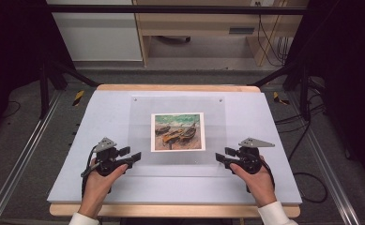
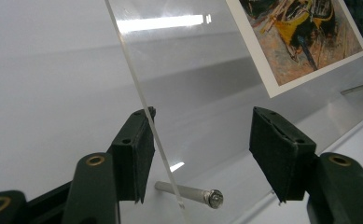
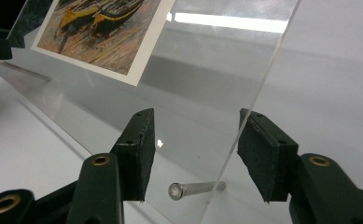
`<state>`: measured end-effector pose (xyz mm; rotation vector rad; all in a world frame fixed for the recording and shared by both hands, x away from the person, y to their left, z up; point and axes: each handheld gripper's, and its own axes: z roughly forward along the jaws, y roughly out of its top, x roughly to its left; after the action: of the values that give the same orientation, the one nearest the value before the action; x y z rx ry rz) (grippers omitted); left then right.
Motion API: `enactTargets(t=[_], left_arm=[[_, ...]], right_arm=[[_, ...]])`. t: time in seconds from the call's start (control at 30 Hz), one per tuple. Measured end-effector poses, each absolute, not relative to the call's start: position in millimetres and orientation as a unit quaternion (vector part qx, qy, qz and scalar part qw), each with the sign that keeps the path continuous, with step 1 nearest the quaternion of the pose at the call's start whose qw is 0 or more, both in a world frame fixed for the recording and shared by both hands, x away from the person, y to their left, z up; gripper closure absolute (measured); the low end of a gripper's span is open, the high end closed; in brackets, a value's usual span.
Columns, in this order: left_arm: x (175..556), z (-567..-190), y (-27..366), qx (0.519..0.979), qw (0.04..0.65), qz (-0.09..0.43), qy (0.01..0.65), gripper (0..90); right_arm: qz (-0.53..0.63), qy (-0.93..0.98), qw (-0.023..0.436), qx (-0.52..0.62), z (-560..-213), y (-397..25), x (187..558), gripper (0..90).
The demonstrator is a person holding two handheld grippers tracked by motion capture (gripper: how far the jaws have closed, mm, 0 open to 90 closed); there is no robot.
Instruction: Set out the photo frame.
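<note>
High view: one clear acrylic sheet (image 1: 178, 136) lies on the desk (image 1: 100, 108), one boat painting print (image 1: 178, 131) at its middle. Left gripper view: left hand-held gripper (image 2: 200, 144) gapes wide astride the sheet's edge, gripping nothing, above one metal standoff (image 2: 191, 193). Right gripper view: right hand-held gripper (image 3: 195, 151) likewise spread, empty.

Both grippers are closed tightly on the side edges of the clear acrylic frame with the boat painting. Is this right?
Not quite. Both gripper views show the jaws open, with the acrylic panel's edge between them, not clamped. The left gripper and right gripper straddle the side edges; the boat painting is inside.
</note>
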<state>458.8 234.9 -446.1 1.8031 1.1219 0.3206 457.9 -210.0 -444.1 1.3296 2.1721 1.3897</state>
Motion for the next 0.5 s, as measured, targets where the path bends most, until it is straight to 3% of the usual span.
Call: enactTargets(t=[0.5], left_arm=[[453.0, -446.6, 235.1, 0.736, 0.477, 0.137, 0.462, 42.3]], right_arm=[[0.477, 0.742, 0.124, 0.455, -444.3, -210.6, 454.0, 49.6]])
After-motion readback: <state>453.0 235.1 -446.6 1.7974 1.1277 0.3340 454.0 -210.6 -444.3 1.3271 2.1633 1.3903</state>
